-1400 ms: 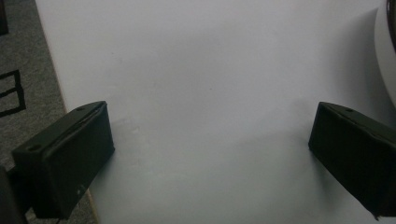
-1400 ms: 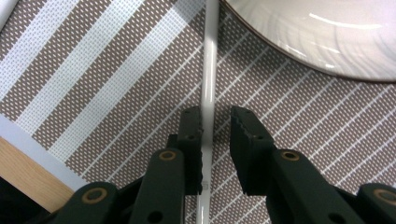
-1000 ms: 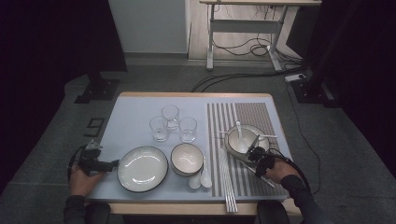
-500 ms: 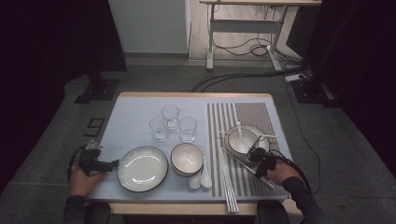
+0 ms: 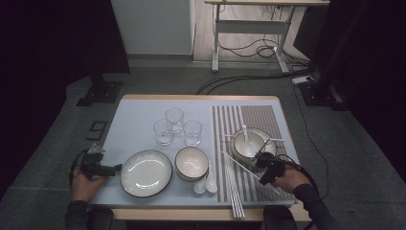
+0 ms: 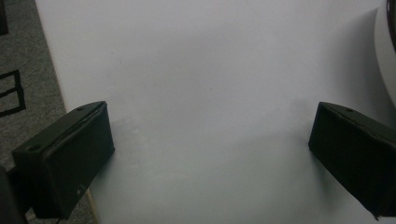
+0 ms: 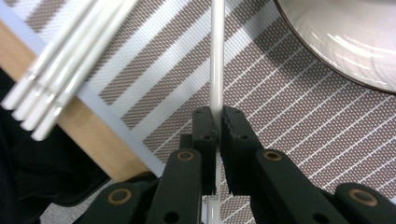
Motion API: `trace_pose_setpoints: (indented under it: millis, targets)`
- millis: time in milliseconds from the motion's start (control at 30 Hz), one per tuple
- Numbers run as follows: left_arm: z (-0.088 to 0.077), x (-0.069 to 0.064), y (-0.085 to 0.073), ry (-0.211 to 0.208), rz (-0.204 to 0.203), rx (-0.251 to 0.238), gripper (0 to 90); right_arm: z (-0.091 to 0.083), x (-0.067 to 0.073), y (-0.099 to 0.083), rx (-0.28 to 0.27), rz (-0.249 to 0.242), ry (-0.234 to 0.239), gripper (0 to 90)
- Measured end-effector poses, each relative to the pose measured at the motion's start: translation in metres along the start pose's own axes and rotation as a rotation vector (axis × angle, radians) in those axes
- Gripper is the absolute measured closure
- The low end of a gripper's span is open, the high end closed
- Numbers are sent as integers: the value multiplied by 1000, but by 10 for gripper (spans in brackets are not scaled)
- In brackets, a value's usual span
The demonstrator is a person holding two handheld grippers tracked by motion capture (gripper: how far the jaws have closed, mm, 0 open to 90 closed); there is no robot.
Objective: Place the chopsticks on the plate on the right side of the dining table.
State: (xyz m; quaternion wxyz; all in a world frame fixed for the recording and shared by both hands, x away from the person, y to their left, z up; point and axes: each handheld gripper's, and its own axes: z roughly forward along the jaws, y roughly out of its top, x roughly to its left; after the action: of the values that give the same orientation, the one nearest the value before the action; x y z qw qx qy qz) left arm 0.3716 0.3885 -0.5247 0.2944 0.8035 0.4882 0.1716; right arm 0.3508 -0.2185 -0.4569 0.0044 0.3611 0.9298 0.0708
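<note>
My right gripper [image 7: 217, 116] is shut on a single white chopstick [image 7: 216, 56], which runs up from between the pads over the striped mat [image 7: 289, 121]. In the high view this gripper [image 5: 262, 160] sits at the near right, just in front of a bowl [image 5: 249, 143] that holds a spoon; the chopstick [image 5: 239, 165] slants across the mat. My left gripper [image 5: 112, 168] rests at the table's left edge beside a large plate [image 5: 146, 172]. Its jaws stand wide apart [image 6: 210, 154] over the bare white table, with nothing between them.
Several more chopsticks [image 5: 234, 191] lie along the mat's left side near the front edge. A second bowl [image 5: 191, 163] and two white spoons [image 5: 206, 182] sit mid-table. Three glasses [image 5: 174, 117] stand behind them. The wooden table edge [image 7: 93, 140] is close to my right gripper.
My right gripper has lifted slightly with the chopstick still clamped in it. The left gripper has stayed where it was.
</note>
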Motion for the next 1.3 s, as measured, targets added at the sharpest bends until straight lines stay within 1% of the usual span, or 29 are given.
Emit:
trace_pose_setpoints:
  millis: [100,300,433,533,633,733,900,933,967,1300]
  targets:
    - [0,0,0,0,-1,-1,0,-8,3,1,-10,-13,6,844]
    - [0,0,0,0,-1,-1,0,-25,6,4,-32,-20,22,844]
    - [0,0,0,0,-1,-1,0,-35,4,5,-47,-15,14,844]
    - [0,0,0,0,-1,0,0,-40,0,6,-52,4,-2,844]
    - [0,0,0,0,-1,0,0,-43,-6,6,-64,18,-9,844]
    - [0,0,0,0,-1,0,0,-45,-12,7,-64,37,-17,844]
    - [0,0,0,0,-1,0,0,-49,-25,8,-67,61,-36,844]
    - [0,0,0,0,-1,0,0,-50,-27,9,-63,74,-37,844]
    - [0,0,0,0,-1,0,0,-51,-30,9,-68,73,-40,844]
    - [0,0,0,0,-1,0,0,-63,-57,9,-72,150,-80,844]
